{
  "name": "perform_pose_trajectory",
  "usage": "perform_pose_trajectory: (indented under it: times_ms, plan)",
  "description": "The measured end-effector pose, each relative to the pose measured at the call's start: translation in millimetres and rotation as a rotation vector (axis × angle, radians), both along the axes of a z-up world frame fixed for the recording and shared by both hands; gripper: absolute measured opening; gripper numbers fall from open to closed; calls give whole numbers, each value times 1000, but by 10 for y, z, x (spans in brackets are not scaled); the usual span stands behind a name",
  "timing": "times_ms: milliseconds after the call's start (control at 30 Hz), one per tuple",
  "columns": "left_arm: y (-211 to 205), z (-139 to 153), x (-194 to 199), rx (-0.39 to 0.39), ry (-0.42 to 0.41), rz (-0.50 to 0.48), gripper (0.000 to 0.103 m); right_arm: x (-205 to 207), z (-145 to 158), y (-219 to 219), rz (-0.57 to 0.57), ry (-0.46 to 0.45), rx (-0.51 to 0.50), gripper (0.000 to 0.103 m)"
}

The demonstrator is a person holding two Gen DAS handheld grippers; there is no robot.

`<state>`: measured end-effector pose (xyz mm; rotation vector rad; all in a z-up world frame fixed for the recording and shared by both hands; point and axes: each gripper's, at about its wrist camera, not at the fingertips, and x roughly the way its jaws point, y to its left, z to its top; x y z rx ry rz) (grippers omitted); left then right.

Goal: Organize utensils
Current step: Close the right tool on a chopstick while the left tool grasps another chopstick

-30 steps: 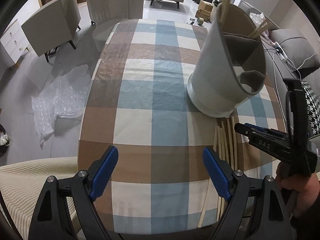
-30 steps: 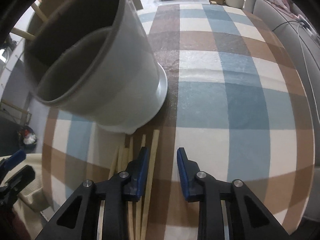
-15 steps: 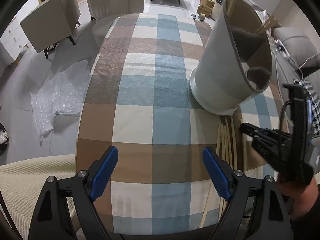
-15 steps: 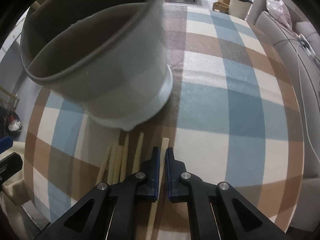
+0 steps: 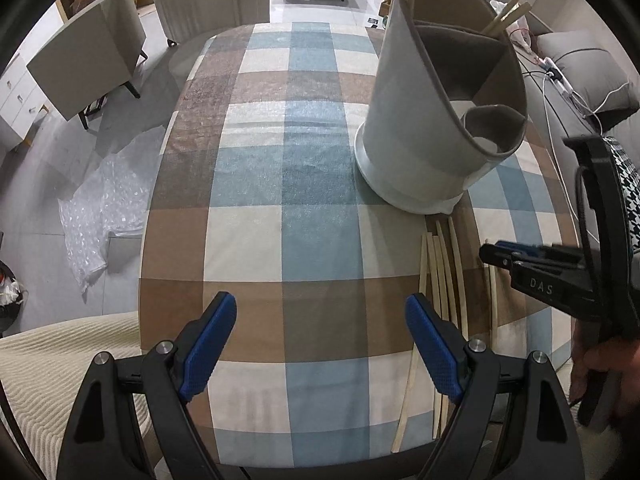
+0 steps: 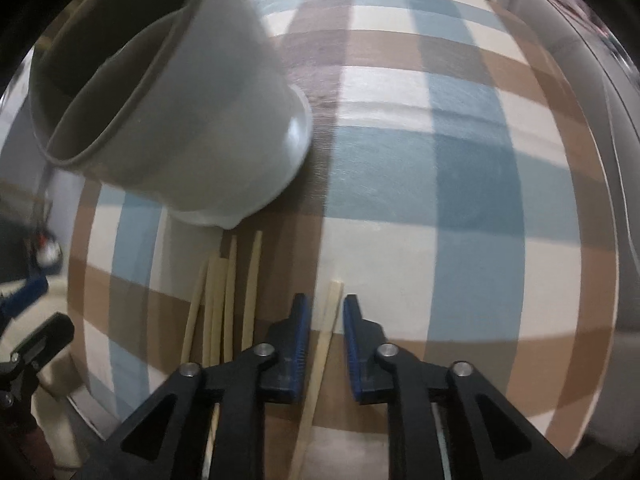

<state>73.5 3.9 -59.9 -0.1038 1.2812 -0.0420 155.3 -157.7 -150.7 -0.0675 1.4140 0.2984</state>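
Left wrist view takes in the whole table [image 5: 320, 200] with its brown, blue and cream checked cloth, and looks down into the grey utensil holder [image 5: 436, 120] standing at the far right. From here its inner dividers show, and a few chopsticks already stand in the far compartment. The left gripper [image 5: 320, 344] hangs over bare cloth, fingers wide apart with nothing between them. A hand [image 5: 600, 372] holding the right gripper [image 5: 490, 255] shows at the right edge.

The right wrist view, somewhat blurred, shows what that one cannot: the right gripper [image 6: 323, 344] sits over a single chopstick [image 6: 326, 332], which lies on the cloth between the blue pads. The fingers are opening, with a gap visible on each side of the stick. Just left of it lies a loose bundle of chopsticks [image 6: 224, 300], pale wood, slim and tapering, running from the near edge up to the holder's base.
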Motion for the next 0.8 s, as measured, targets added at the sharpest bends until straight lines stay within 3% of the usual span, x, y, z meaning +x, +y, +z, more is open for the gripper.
perform_pose_trajectory:
  times_ms: [100, 167, 333, 400, 567, 733, 800]
  plan:
    - [-8, -45, 7, 18, 13, 0, 83, 44, 22, 120, 71, 1, -58, 19]
    - [-19, -85, 21, 15, 30, -3, 83, 59, 38, 154, 85, -11, -78, 7]
    - [-178, -202, 41, 19, 93, -58, 83, 13, 117, 91, 10, -43, -15, 5]
    - [-290, -270, 39, 26, 110, -94, 83, 43, 197, -80, -72, -59, 60, 5]
    - [-480, -430, 28, 58, 148, -152, 83, 60, 269, -731, -397, -45, 331, 5]
    - [-543, -547, 37, 112, 179, -152, 83, 60, 207, -1206, -604, -18, 477, 5]
    - [-532, -564, 61, 86, 187, -132, 83, 6, 182, -1300, -648, -6, 513, 5]
